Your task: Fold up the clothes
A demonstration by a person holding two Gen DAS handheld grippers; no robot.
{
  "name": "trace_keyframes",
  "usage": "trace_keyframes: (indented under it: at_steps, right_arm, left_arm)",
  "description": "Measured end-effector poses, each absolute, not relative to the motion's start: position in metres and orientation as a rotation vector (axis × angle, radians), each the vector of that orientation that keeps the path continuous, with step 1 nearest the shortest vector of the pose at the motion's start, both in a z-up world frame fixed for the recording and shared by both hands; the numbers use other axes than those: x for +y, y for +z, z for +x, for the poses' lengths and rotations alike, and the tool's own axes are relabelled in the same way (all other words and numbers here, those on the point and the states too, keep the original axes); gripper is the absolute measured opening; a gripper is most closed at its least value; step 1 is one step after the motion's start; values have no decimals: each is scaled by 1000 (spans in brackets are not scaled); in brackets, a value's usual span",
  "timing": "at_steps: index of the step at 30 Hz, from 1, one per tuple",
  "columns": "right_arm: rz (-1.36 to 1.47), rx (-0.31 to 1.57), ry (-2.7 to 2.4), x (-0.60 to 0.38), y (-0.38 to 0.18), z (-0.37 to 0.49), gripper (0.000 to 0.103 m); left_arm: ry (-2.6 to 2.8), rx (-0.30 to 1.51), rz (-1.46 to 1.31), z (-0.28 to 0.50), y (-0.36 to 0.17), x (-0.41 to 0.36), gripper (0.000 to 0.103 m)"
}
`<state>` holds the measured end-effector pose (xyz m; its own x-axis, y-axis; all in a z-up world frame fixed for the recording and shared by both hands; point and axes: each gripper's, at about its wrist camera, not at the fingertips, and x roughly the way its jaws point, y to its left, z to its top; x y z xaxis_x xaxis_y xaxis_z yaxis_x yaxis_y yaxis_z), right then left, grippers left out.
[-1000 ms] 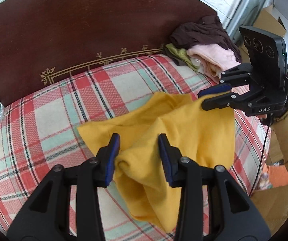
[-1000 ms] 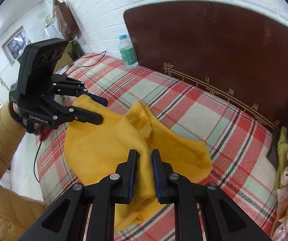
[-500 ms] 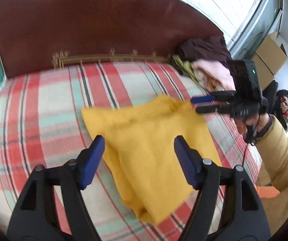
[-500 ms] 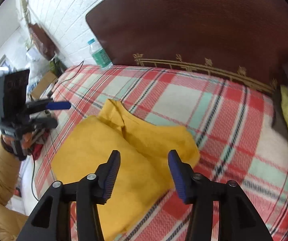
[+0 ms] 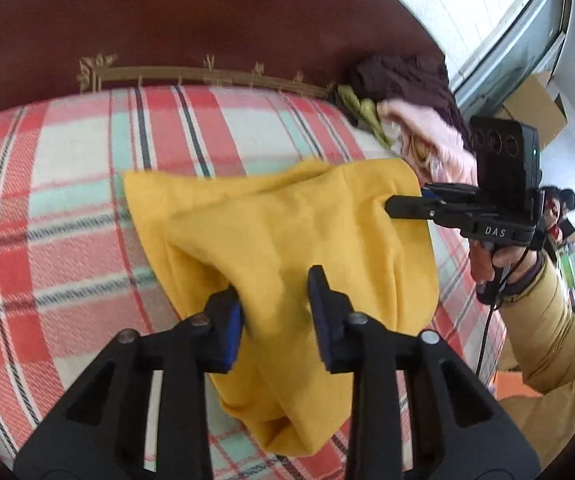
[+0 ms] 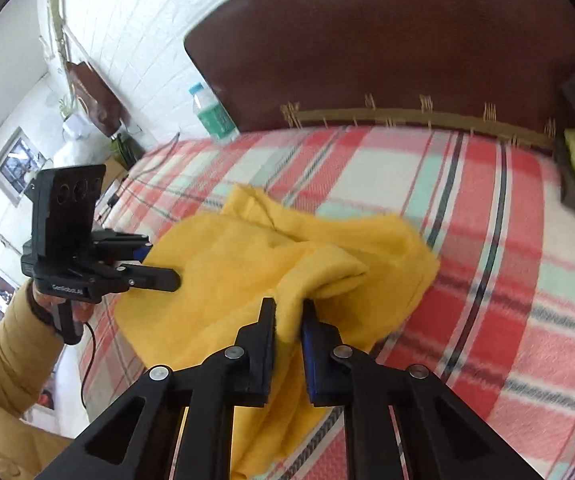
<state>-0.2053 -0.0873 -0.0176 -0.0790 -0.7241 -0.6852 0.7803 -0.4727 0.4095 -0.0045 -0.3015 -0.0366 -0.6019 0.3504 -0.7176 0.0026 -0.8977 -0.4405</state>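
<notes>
So the mustard-yellow garment (image 5: 287, 232) is lying on the plaid bedspread (image 5: 67, 208), roughly mid-bed, a bit toward the foot edge. It's bunched and partly folded over itself, more of a lumpy wedge than a neat rectangle. Its long axis runs from the headboard (image 5: 207, 20) side down to the foot edge, where a rumpled end hangs close to the edge. Fabric looks soft and a bit fuzzy, plain colour, no print I can see, with a few deep creases through the middle.

Left gripper (image 5: 275, 312) has its jaws apart, straddling a raised fold of the cloth; the blue pads sit on either side with fabric between them, not pinched tight as far as I can tell. Right gripper (image 6: 289, 320) has its jaws nearly together, clamped on a ridge of the yellow cloth, pulling it up a little.

Pile of other clothes (image 5: 407, 112) sits in the corner by the headboard, and a water bottle (image 6: 211, 114) stands at the opposite corner.
</notes>
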Motion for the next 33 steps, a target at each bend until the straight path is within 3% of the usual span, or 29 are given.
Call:
trace_keyframes:
  at_steps: [4,8,12,16,22,26,28,29,32,33]
  right_arm:
    - [1060,5,-1795,-88,-13,-224,11]
    - [1173,-16,-1799,-96,-45,-237,11]
    - [1167,-22,-1848,-85,-46,-232,23]
    - [1126,-21,-1908,-70,-39,-223,39]
    - [916,54,-1840,-62,-1,-160,42]
    - [939,209,-1743,-93,-22,-126,42]
    - [990,306,-1752,-106,-45,-126,40]
    - [1011,326,-1770,-106,-57,-130,37]
    - [1088,126,-1780,-86,-76,-156,4]
    - [1116,62,-1784,-78,-78,-163,3]
  left_arm:
    - [2667,-627,-1228,-11,-26,-314,32]
    - [2739,-620,-1260,-8,-34,-315,32]
    - [2809,-573,-1196,16,-20,-305,33]
    - [2767,-405,-1049,47,-7,-266,58]
    - [2660,-268,-1026,62,-27,-225,60]
    - [2628,-405,-1153,42,-68,-248,60]
    - [2574,-579,-1146,40,-82,-271,57]
    - [2550,-687,-1136,39,-88,-282,46]
    - [2526,-842,-1096,49,-97,-302,39]
    - [2536,-820,-1101,50,-96,-299,39]
